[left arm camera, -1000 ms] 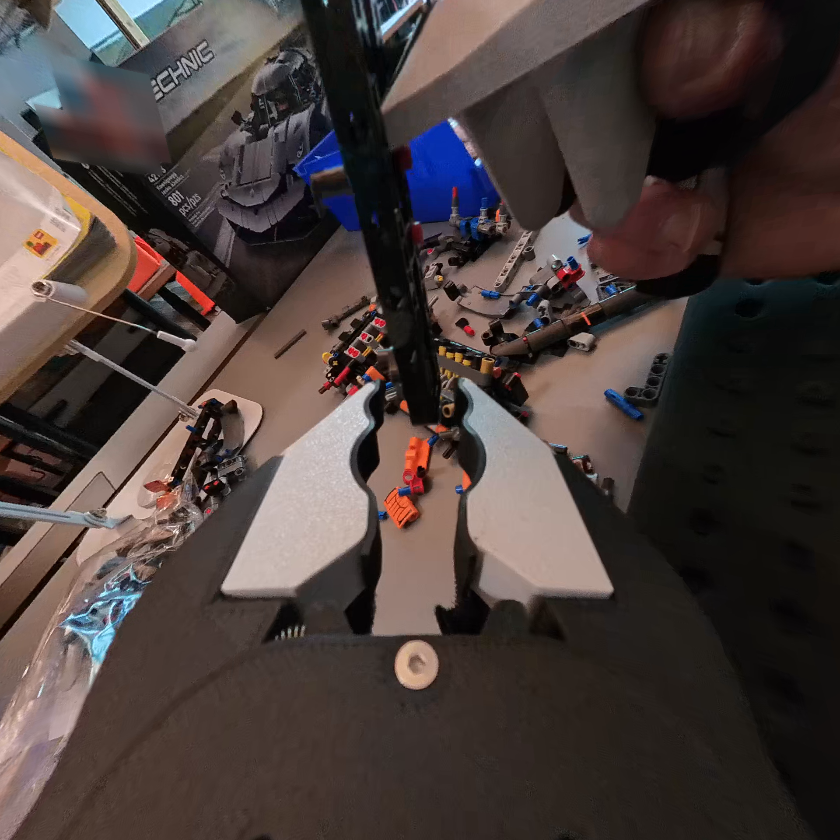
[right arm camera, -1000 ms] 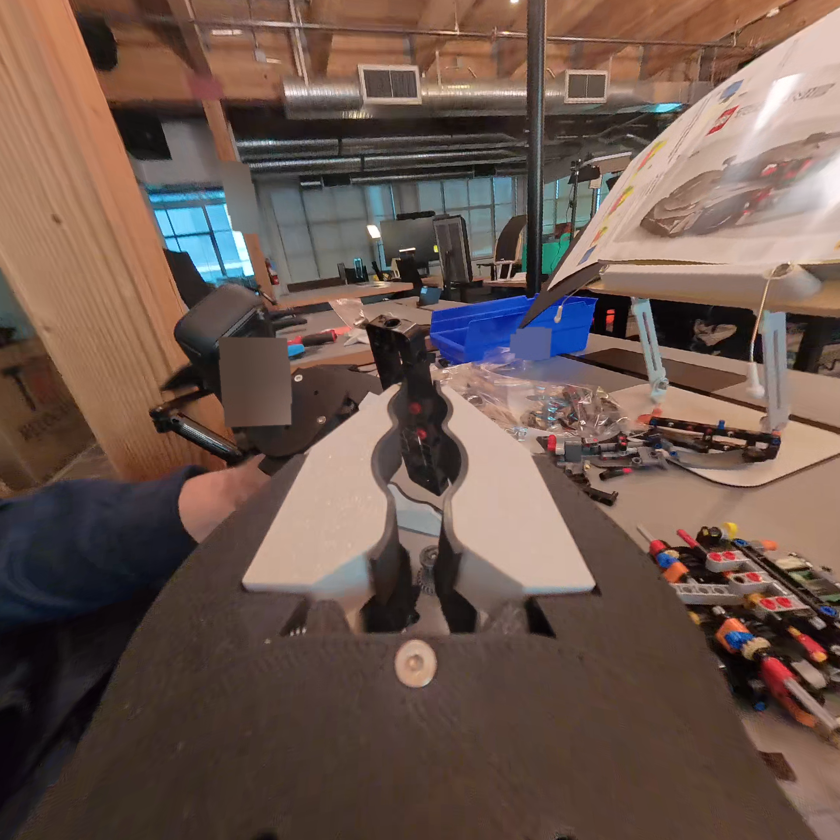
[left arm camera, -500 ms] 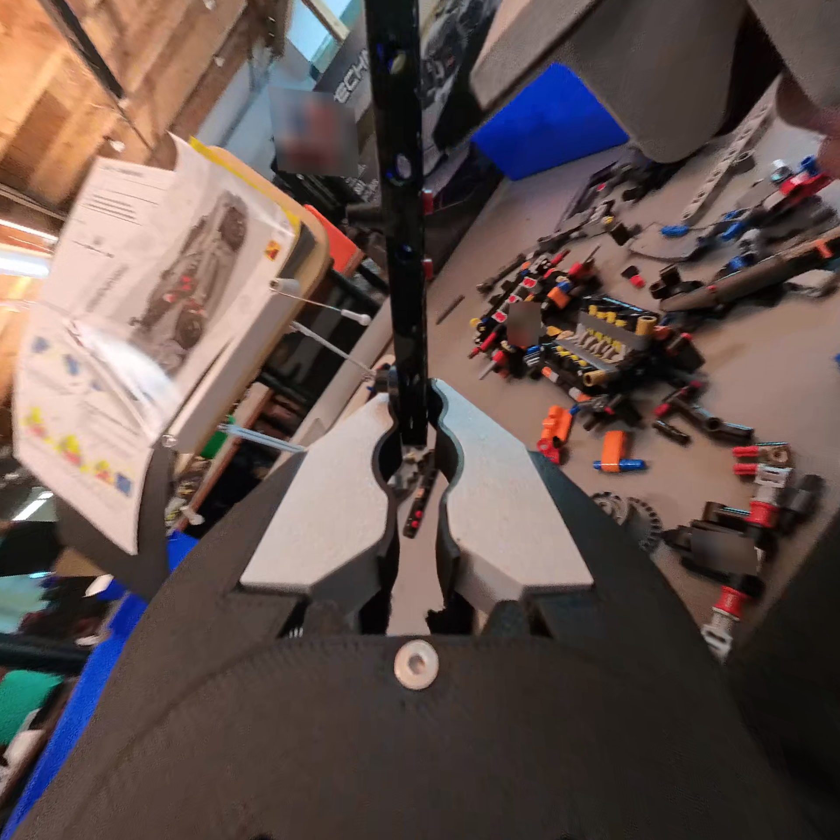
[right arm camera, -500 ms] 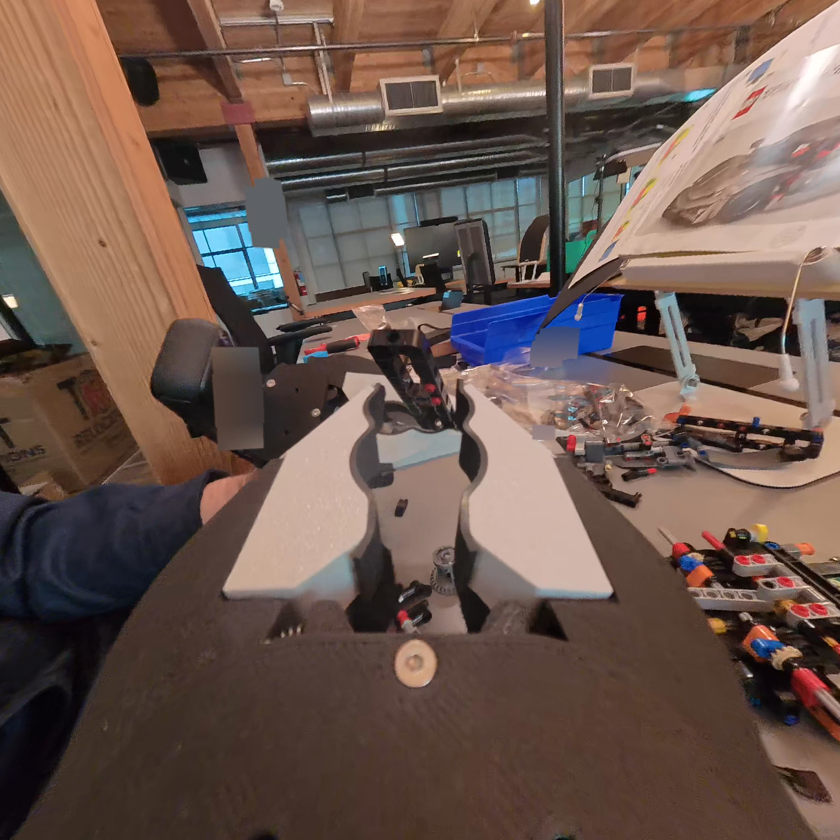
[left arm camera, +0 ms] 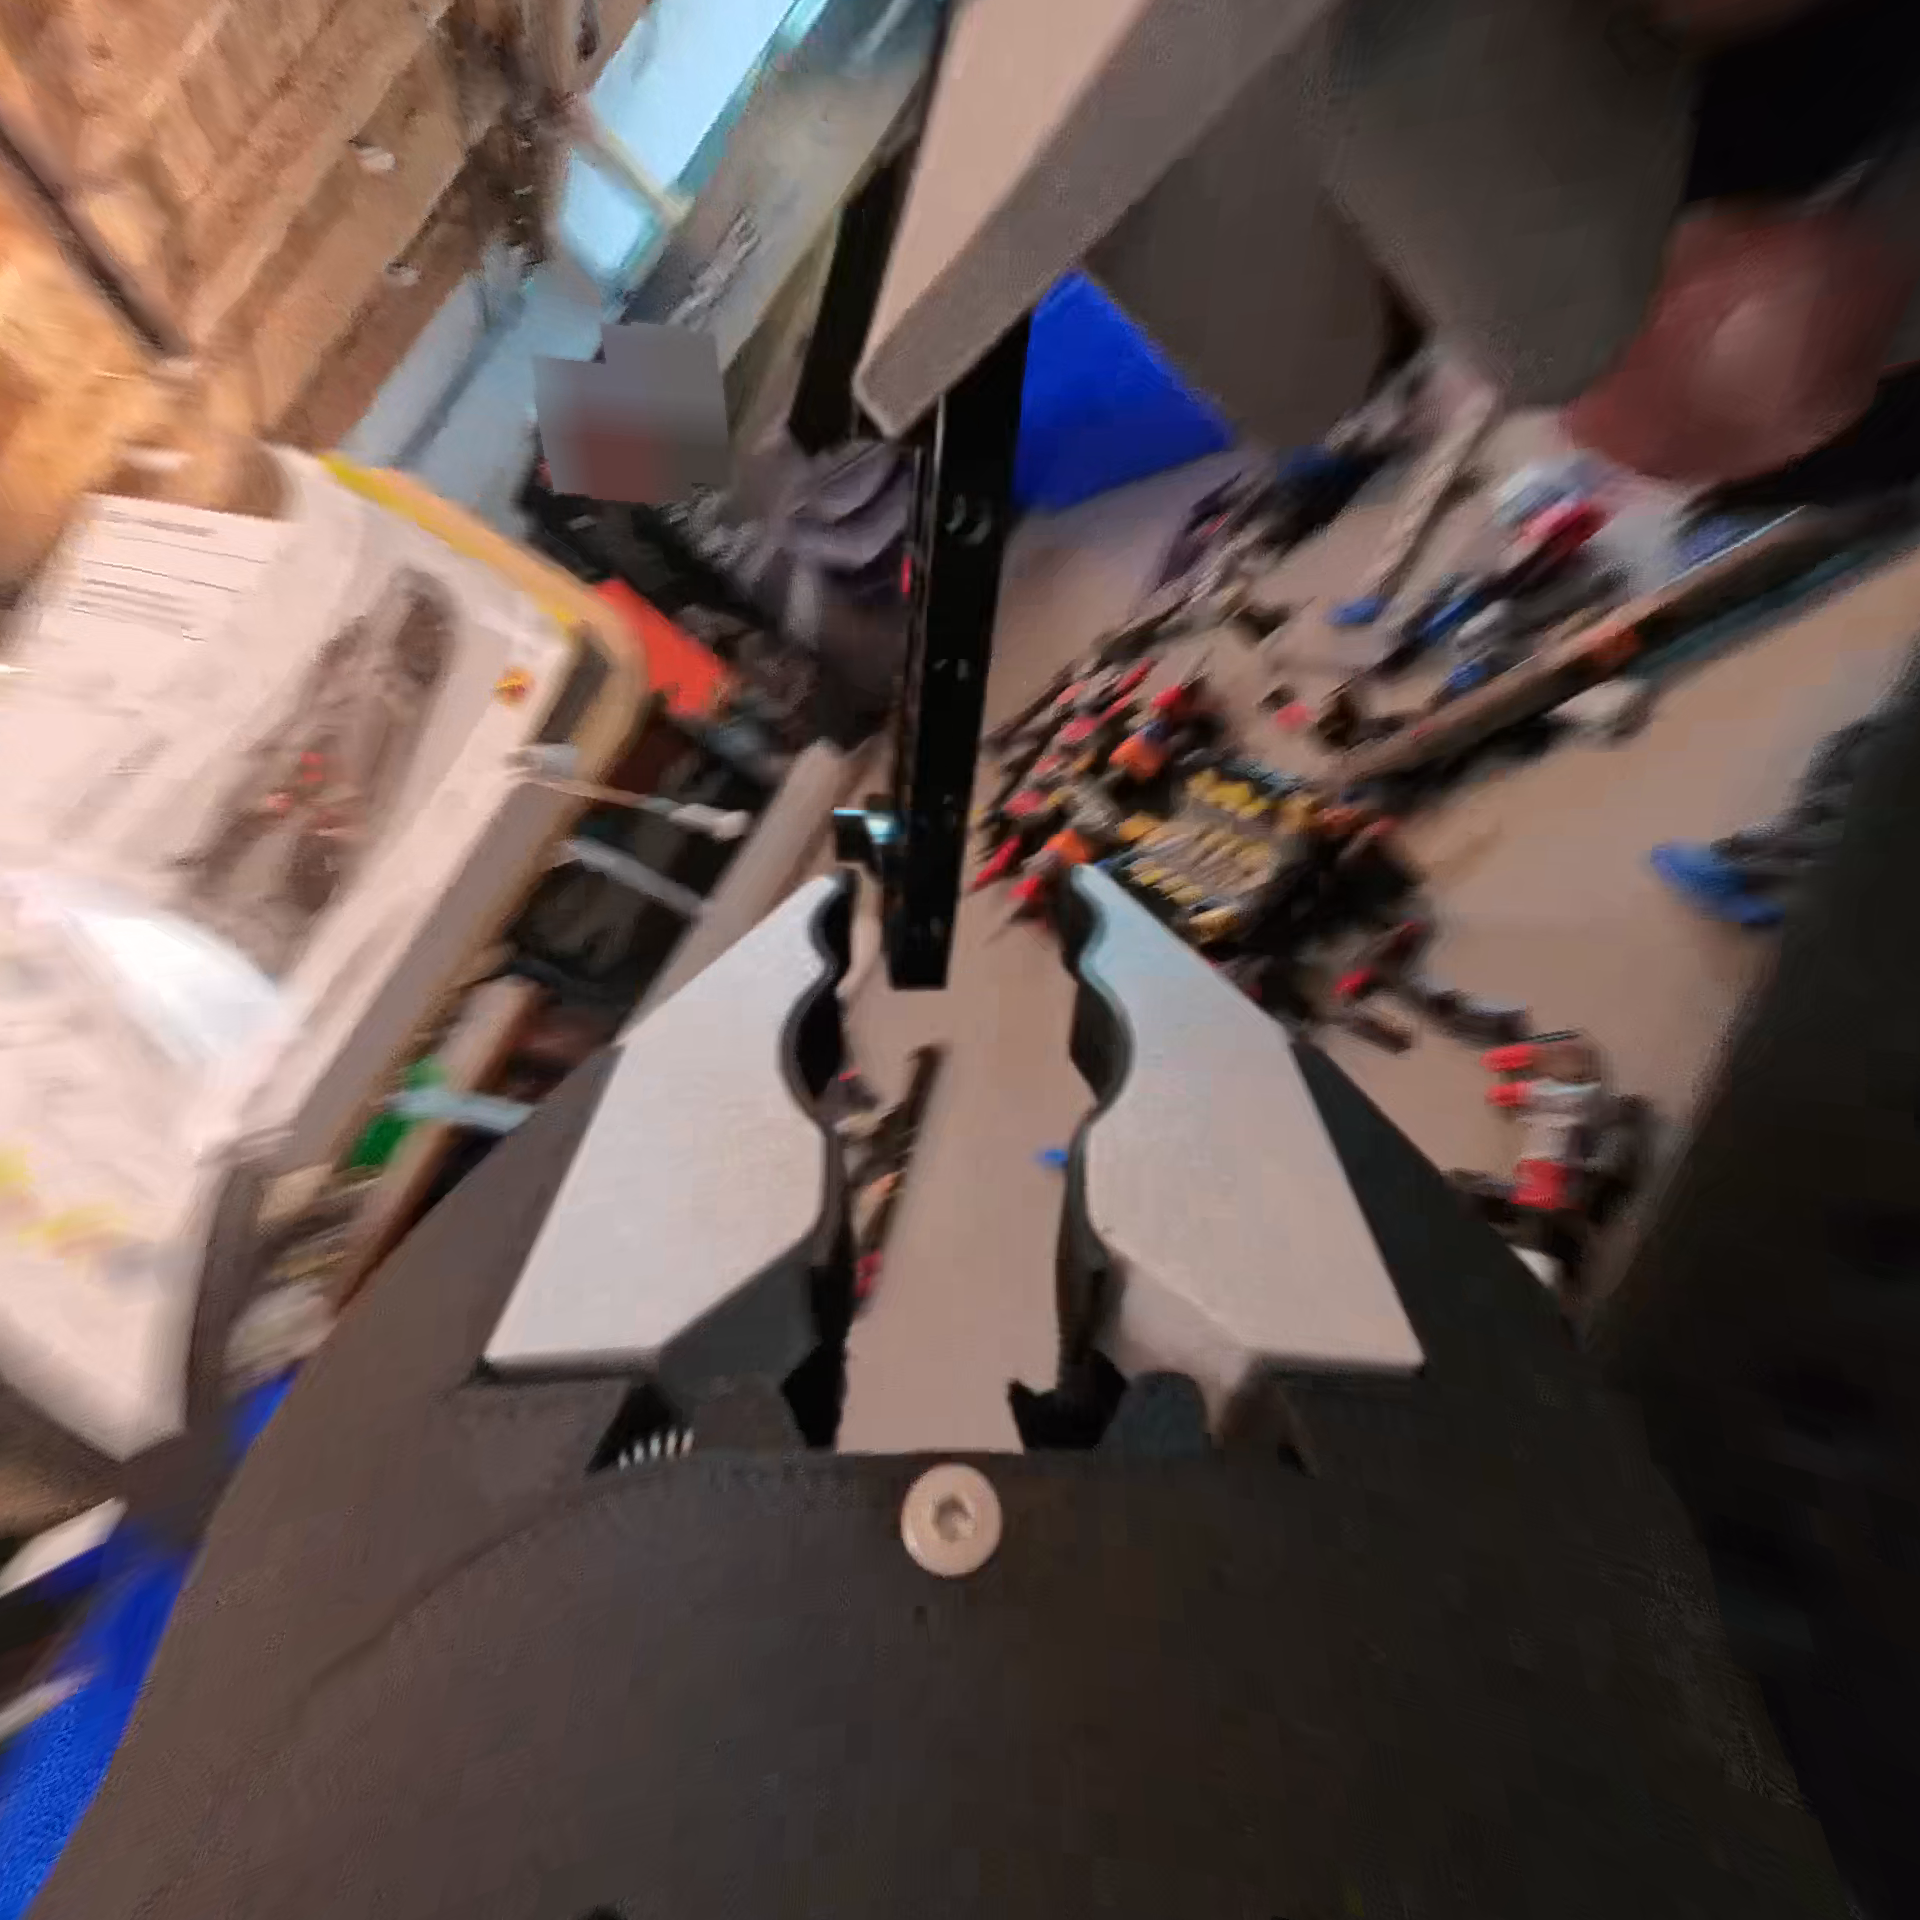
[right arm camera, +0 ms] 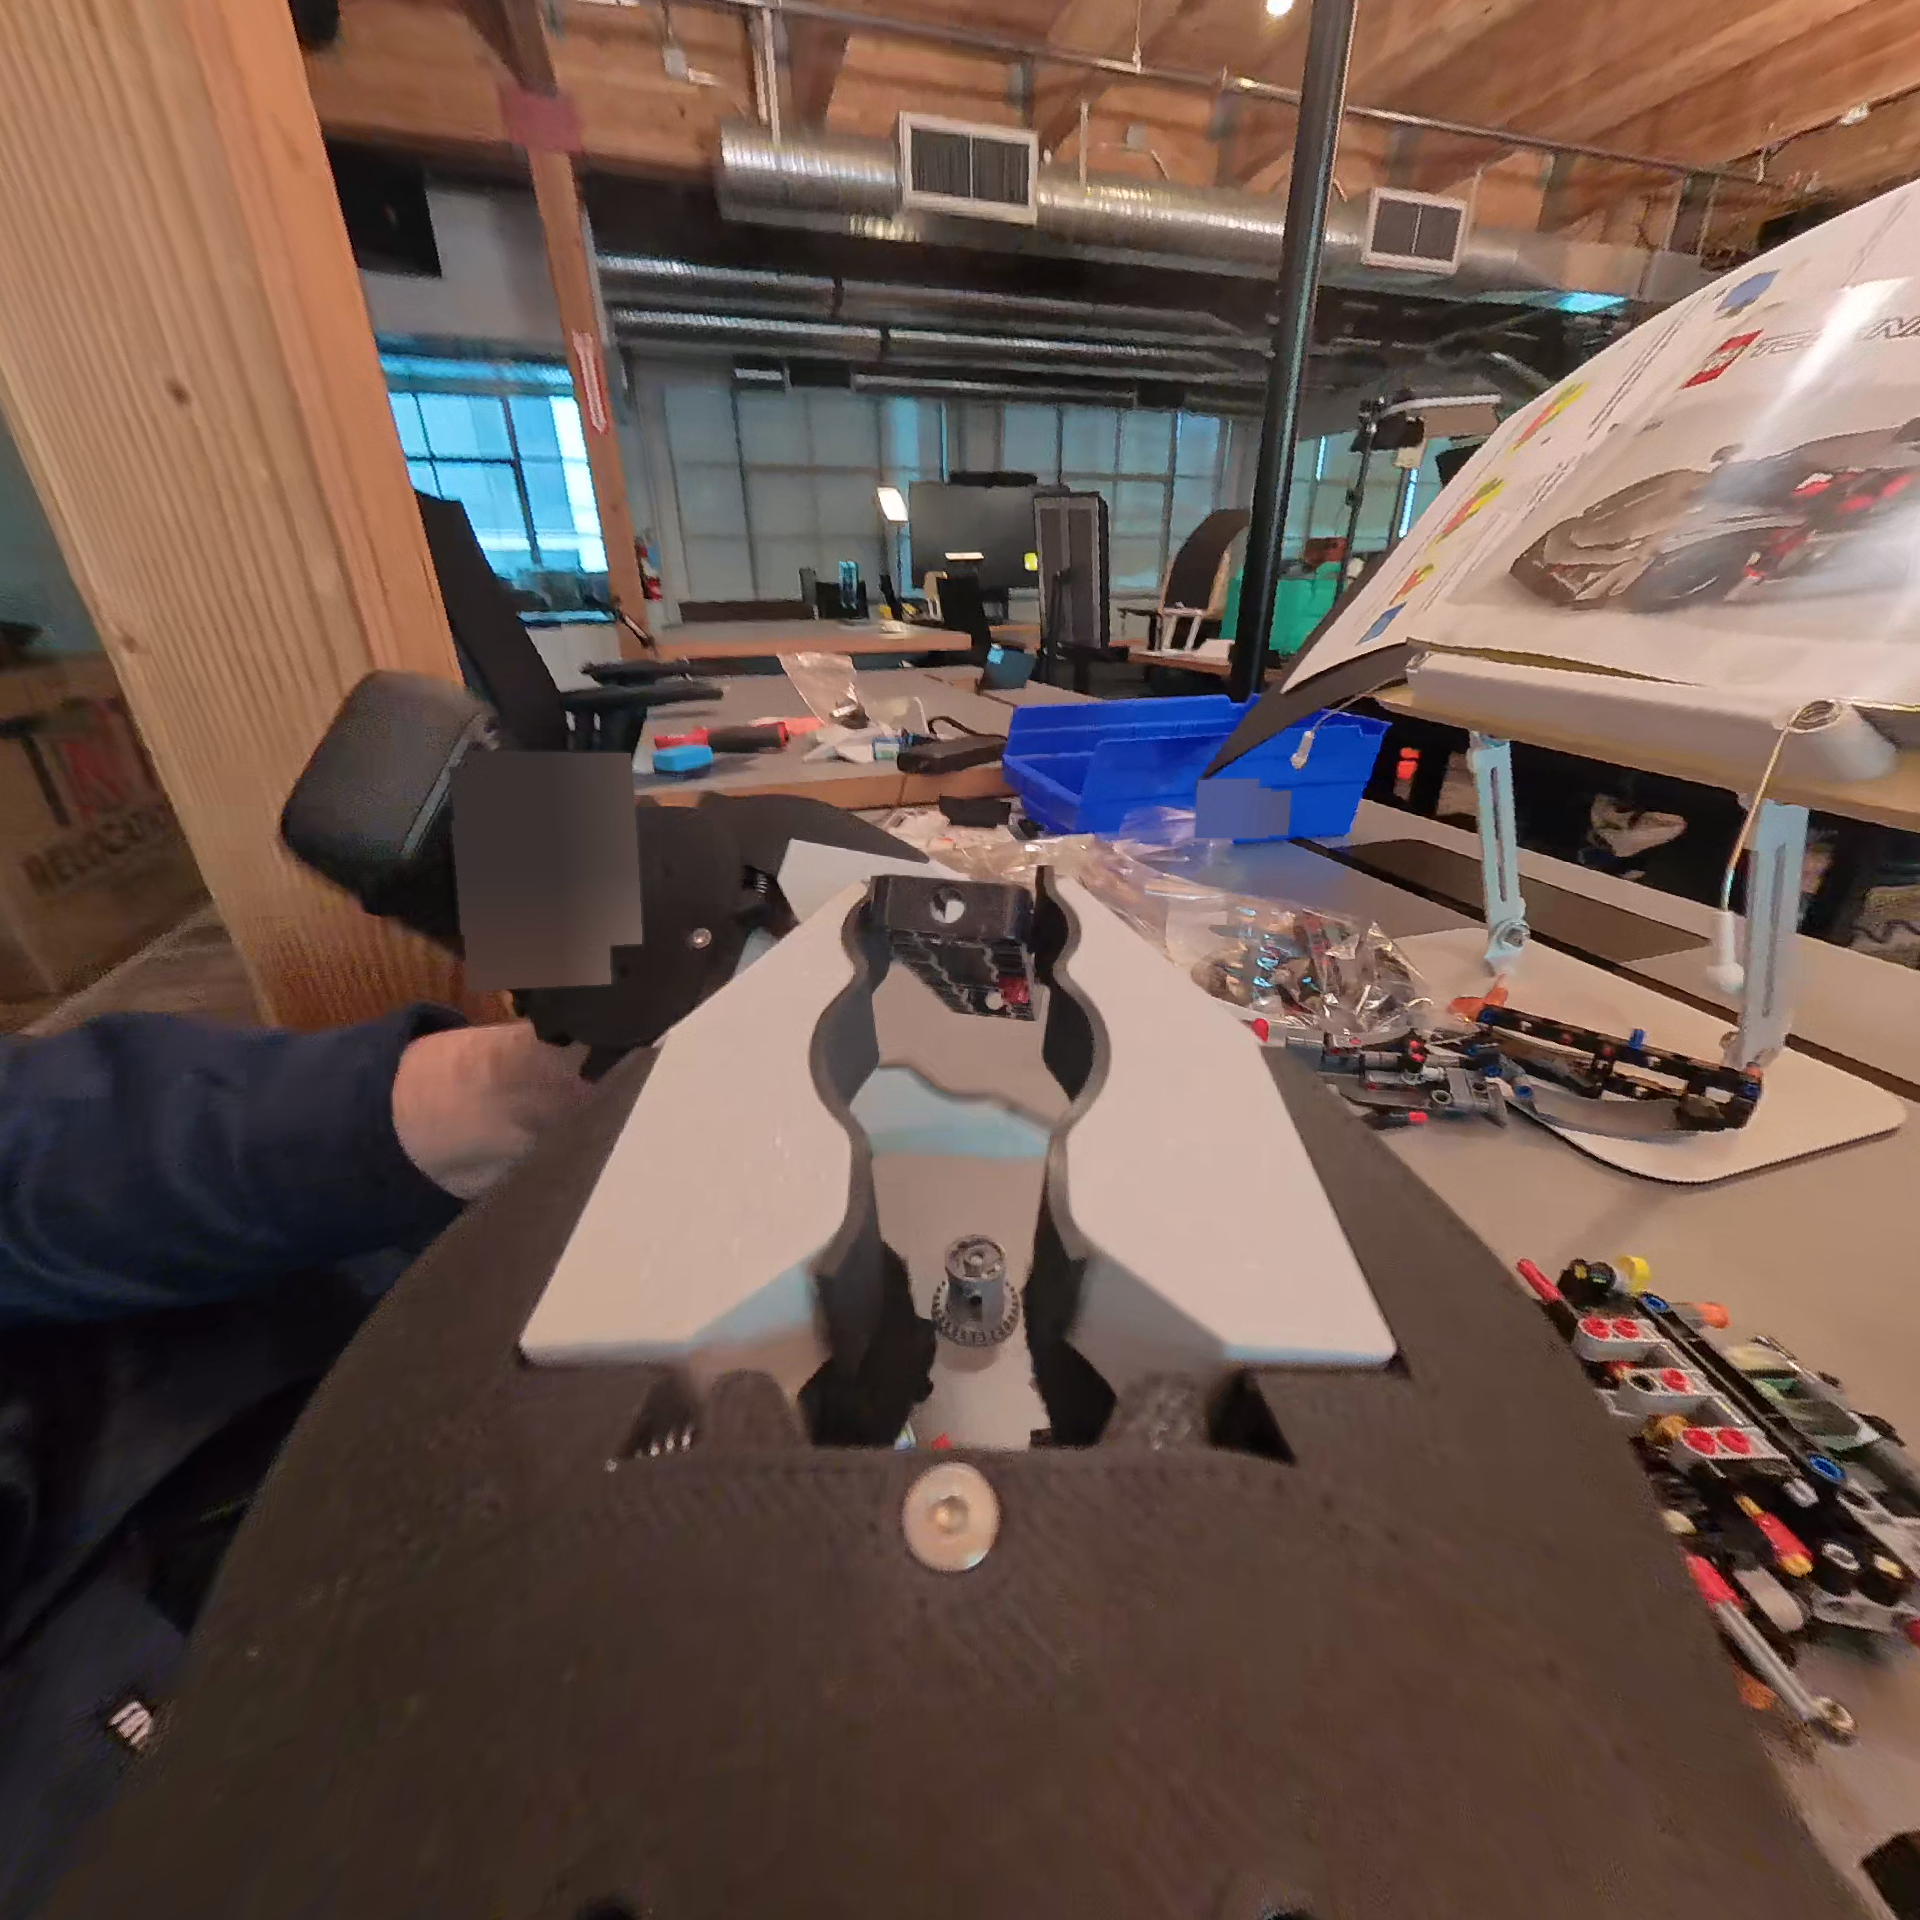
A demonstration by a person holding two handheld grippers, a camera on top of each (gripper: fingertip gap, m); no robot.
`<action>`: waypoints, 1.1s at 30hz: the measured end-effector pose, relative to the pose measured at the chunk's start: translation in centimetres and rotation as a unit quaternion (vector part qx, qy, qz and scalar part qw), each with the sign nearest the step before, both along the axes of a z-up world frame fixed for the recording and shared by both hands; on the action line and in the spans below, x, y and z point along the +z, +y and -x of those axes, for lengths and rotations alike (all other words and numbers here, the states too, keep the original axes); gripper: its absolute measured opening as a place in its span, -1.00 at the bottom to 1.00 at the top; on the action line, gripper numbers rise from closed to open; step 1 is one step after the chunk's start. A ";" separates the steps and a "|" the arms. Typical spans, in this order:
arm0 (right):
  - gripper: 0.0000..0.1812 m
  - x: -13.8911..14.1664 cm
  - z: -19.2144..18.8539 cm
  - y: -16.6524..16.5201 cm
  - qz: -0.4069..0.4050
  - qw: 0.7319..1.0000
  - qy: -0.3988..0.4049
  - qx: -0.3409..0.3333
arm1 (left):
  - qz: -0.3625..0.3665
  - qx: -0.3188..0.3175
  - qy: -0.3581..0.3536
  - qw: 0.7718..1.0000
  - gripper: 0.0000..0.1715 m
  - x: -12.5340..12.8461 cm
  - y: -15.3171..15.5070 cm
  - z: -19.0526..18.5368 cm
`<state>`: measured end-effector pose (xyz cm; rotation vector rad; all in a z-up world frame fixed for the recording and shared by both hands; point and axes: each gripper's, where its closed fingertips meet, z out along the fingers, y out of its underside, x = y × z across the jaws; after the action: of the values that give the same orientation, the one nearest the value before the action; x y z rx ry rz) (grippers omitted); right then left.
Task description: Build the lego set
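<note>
A long black Lego beam [left arm camera: 951,675] hangs upright between my left gripper's [left arm camera: 956,894] fingers, which stand apart and do not touch it. This view is blurred. My right gripper [right arm camera: 953,899] is shut on the beam's other end [right arm camera: 961,951], seen end-on at its fingertips. One of its grey fingers [left arm camera: 1039,208] shows over the beam in the left wrist view. In the right wrist view the left gripper [right arm camera: 707,914] sits to the left, held by a hand [right arm camera: 468,1101].
An instruction booklet [right arm camera: 1662,540] lies on a stand at right, with a partly built black frame [right arm camera: 1558,1070] on its base. A blue bin [right arm camera: 1143,758], a bag of parts [right arm camera: 1299,945], loose parts [right arm camera: 1745,1455], a grey gear [right arm camera: 977,1299] and a wooden post [right arm camera: 208,520] surround the table. The left gripper's tips are roughly 8 centimeters from the right gripper's.
My left gripper was shut on the beam's lower end half a second ago and has opened and let go. The right gripper has turned the beam and keeps hold of it.
</note>
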<state>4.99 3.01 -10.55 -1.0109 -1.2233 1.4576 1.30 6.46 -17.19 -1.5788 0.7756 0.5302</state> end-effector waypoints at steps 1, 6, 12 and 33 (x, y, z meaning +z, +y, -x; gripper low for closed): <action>-0.72 0.1 -0.2 0.1 0.008 1.000 0.004 0.008 | 0.025 -0.057 -0.056 0.997 -0.46 -0.4 -0.3 -1.4; -0.73 0.9 -0.9 -1.0 0.029 0.997 0.030 0.070 | 0.082 -0.213 -0.280 0.932 -0.30 1.6 -2.4 -3.8; -0.72 1.3 -1.2 -2.2 0.028 0.993 0.043 0.106 | 0.104 -0.305 -0.370 0.871 -0.64 3.2 -4.3 -4.9; -0.68 -1.6 0.8 -0.3 -0.298 0.935 -0.063 -0.180 | -0.046 0.049 0.053 0.996 -0.90 1.6 -0.4 0.4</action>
<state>4.19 2.71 -12.13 -0.8483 -1.3694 0.6767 0.89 6.03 -15.59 -1.5182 0.7464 0.7165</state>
